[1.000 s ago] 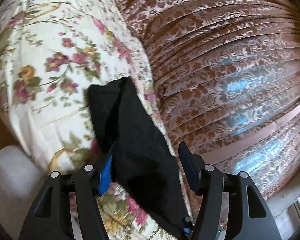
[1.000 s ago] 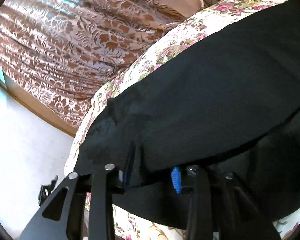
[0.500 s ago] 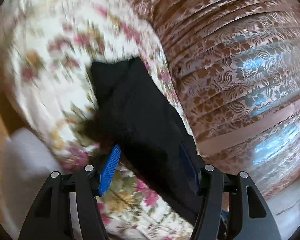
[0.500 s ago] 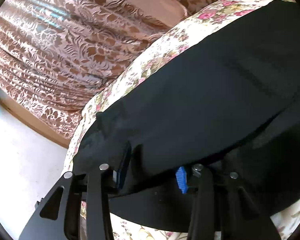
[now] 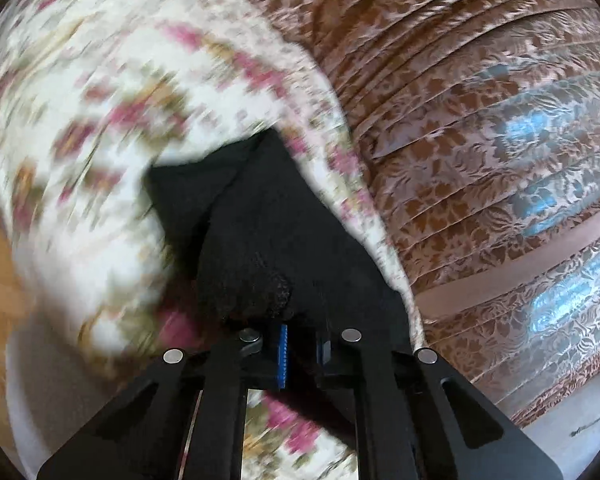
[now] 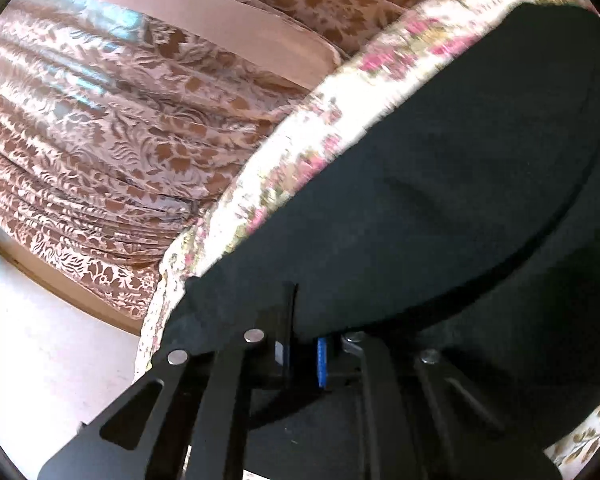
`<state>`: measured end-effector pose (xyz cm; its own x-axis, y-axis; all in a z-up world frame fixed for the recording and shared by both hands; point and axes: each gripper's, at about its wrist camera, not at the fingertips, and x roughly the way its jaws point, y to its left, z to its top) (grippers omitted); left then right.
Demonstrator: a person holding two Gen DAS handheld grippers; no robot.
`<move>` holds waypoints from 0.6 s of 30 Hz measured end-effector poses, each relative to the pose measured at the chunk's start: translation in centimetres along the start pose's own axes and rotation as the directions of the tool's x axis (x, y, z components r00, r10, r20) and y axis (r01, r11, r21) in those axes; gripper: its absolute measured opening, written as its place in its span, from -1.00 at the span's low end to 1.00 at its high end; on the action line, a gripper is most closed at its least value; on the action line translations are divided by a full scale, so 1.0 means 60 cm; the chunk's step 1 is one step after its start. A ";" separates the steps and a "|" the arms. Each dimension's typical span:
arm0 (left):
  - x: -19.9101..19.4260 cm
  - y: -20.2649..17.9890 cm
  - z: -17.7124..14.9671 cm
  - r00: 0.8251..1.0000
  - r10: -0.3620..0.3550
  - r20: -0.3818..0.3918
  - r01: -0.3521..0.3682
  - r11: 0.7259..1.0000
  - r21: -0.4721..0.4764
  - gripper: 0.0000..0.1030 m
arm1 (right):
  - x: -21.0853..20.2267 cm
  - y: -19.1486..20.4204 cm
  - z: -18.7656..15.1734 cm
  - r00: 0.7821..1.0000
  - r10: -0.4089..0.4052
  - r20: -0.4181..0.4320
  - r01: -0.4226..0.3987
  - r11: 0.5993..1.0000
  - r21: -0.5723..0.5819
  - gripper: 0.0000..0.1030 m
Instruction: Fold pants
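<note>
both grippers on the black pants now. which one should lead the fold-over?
Probably left. The left gripper is shut on a bunched end of the pants, free to carry. The right gripper pinches the edge of a broad panel lying on the floral bedspread, a better anchor.

The left black plastic two-finger gripper (image 5: 302, 354) is built of flat matte black bars that fan out into angled outer struts, each strut pierced by a long rounded slot. Four round silver screw heads sit in a row across its joints. Its fingers (image 5: 283, 356) carry ribbed bright blue pads on their inner faces. The right black plastic two-finger gripper (image 6: 300, 356) has the same black bars, slotted strut, silver screw heads and a blue ribbed pad.
</note>
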<state>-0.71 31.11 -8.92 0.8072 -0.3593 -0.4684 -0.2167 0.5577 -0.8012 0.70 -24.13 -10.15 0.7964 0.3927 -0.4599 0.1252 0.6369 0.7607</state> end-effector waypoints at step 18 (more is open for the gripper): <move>0.026 0.092 0.023 0.996 -0.014 0.083 0.012 1.000 0.029 -0.84 | 0.009 0.011 -0.094 0.996 -0.030 -0.079 0.018 0.989 -0.149 -0.85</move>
<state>0.14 34.67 -13.57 0.8528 -0.3040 -0.4247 -0.1913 0.5749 -0.7956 -2.10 -19.76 -12.51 0.7428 0.4246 -0.5176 0.0503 0.7355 0.6757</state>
